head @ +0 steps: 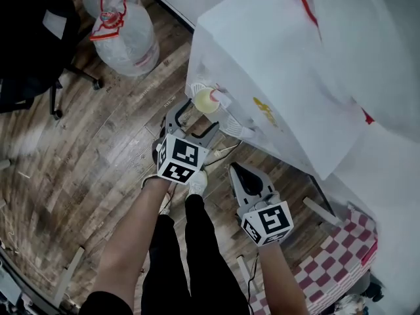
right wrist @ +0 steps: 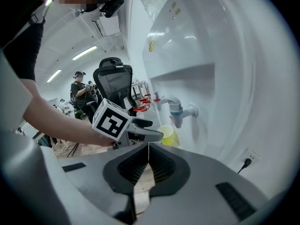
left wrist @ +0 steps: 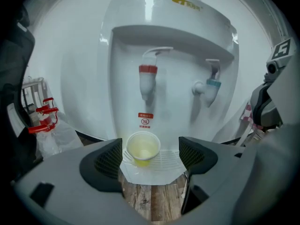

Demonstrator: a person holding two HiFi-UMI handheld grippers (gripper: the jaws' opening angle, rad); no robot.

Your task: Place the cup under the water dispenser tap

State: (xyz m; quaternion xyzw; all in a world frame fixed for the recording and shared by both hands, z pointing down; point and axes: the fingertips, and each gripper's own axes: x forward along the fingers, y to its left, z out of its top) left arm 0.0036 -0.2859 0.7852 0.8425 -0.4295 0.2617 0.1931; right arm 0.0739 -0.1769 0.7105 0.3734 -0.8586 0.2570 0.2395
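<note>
A clear plastic cup (left wrist: 142, 149) with a little yellow liquid stands on the white drip tray (left wrist: 164, 165), right below the red tap (left wrist: 147, 77) of the white water dispenser (head: 275, 64). The blue tap (left wrist: 213, 86) is to its right. My left gripper (left wrist: 151, 154) is open just short of the cup, its pads clear of the cup on both sides. From above, the cup (head: 205, 100) sits beyond the left gripper (head: 194, 121). My right gripper (right wrist: 148, 145) is shut and empty, held back to the right (head: 240, 171); from it the cup (right wrist: 168, 135) shows behind the left gripper's cube (right wrist: 112, 121).
Large empty water bottles (head: 121, 31) lie on the wooden floor at the upper left, beside a black office chair (head: 33, 38). A red checkered cloth (head: 338, 268) is at the lower right. A wall plug (right wrist: 247, 162) sits right of the dispenser. A person (right wrist: 80, 90) stands far back.
</note>
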